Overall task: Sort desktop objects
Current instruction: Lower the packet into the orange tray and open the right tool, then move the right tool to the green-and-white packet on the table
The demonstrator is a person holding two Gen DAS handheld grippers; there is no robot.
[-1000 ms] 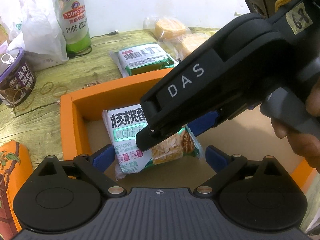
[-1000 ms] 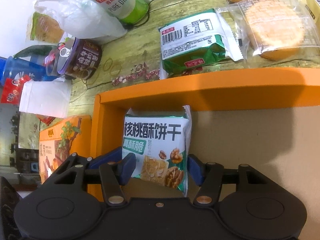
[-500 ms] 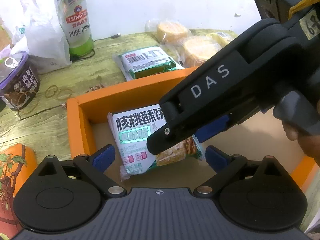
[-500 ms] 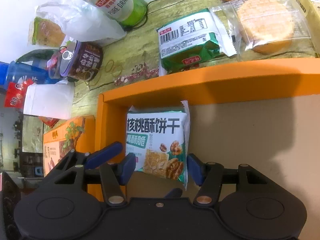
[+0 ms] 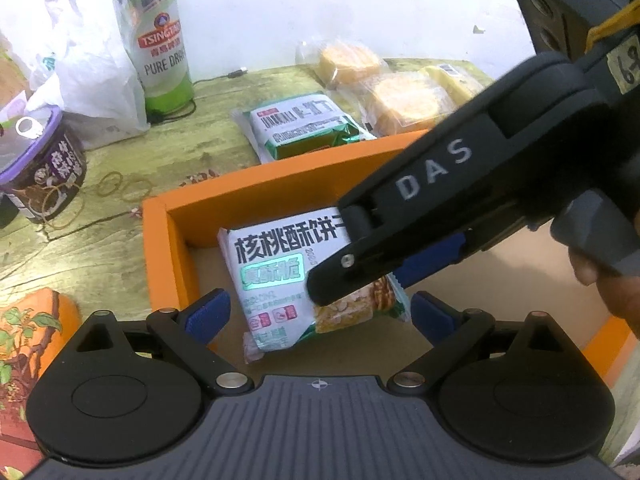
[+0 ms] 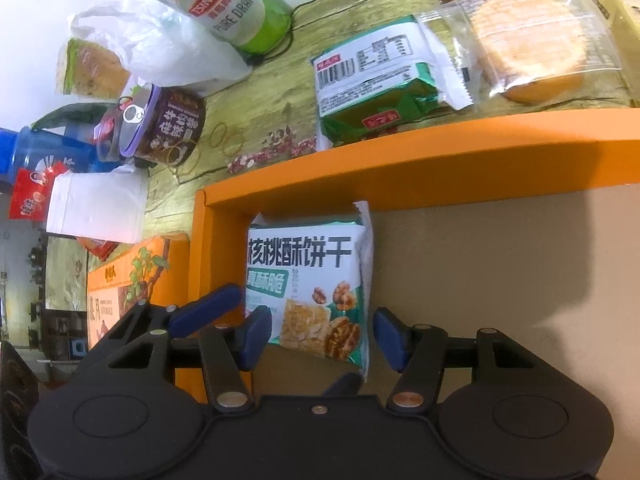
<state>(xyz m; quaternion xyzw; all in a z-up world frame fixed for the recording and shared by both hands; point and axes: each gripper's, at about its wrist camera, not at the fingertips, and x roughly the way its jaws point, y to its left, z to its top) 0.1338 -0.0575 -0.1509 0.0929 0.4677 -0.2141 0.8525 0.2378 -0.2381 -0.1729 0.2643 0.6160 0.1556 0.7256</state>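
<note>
A white-and-green walnut biscuit packet (image 5: pixel 272 264) (image 6: pixel 304 264) lies in the near left corner of an open orange box (image 5: pixel 256 184) (image 6: pixel 440 168) with a brown cardboard floor. My right gripper (image 6: pixel 322 340) is shut on the packet's lower part, one blue pad against each side edge. In the left wrist view its black arm (image 5: pixel 440 176) reaches in from the upper right and covers the packet's right end. My left gripper (image 5: pixel 320 316) stands wide open just in front of the packet and holds nothing.
Beyond the box lie a green biscuit packet (image 5: pixel 300 128) and wrapped round cakes (image 5: pixel 408 100). A beer can (image 5: pixel 156 40), white plastic bag (image 5: pixel 92 80), purple-lidded tub (image 5: pixel 44 168) and rubber bands (image 5: pixel 124 188) sit at left. A printed orange carton (image 5: pixel 28 332) is beside the box. A hand (image 5: pixel 616 292) holds the right tool.
The left gripper has drawn back and up a little, so more of the table shows. The right gripper and the packet have stayed almost still in the box corner.
</note>
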